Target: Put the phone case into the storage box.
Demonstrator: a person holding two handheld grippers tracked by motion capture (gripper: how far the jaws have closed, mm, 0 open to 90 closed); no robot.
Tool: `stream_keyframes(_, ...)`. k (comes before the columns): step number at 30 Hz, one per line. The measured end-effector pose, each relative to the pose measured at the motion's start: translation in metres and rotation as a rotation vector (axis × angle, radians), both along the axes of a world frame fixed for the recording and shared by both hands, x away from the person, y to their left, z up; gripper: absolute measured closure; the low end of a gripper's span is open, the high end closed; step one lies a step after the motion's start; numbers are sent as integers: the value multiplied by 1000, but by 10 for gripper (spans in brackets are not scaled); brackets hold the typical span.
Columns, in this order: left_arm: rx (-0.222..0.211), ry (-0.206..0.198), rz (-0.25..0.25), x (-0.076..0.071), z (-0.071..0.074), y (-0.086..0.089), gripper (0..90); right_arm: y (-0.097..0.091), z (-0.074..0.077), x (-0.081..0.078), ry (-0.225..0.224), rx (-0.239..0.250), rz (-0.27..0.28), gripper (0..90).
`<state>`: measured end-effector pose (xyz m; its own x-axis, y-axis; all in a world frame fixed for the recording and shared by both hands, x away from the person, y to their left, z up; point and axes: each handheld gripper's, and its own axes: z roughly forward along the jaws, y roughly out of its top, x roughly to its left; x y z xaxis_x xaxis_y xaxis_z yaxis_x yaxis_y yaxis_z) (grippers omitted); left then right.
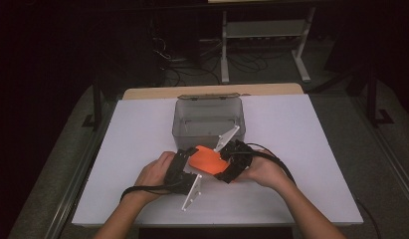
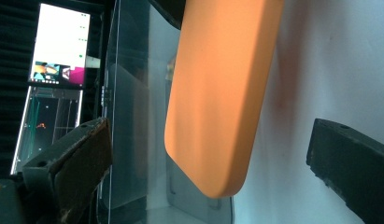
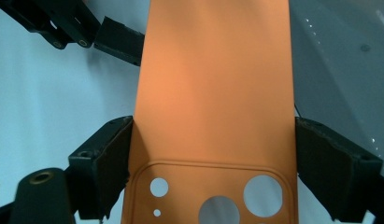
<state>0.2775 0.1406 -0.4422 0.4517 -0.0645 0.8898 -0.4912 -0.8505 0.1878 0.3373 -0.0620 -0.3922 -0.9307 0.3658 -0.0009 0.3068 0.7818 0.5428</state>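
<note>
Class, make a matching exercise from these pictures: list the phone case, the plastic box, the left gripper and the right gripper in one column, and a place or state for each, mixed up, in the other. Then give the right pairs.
Column one:
1. phone case
2. plastic box
3. left gripper
4. right gripper

Column two:
A. grey and see-through, standing on the table beyond the hands
B. fingers spread wide, not pressing on anything
C. orange, with round camera holes at one end
D. fingers closed on both side edges of the case

Pairs: 1-C, 2-A, 3-B, 4-D
</note>
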Motion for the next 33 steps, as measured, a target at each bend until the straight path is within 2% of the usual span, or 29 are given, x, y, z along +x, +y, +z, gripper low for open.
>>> stream_keyframes(19, 22, -72, 28, -5, -4, -7, 4, 1, 2, 1, 3, 10, -5, 151)
stream_keyframes(33, 32, -99, 28, -7, -4, -9, 4, 19, 9, 2, 4, 15, 25, 151)
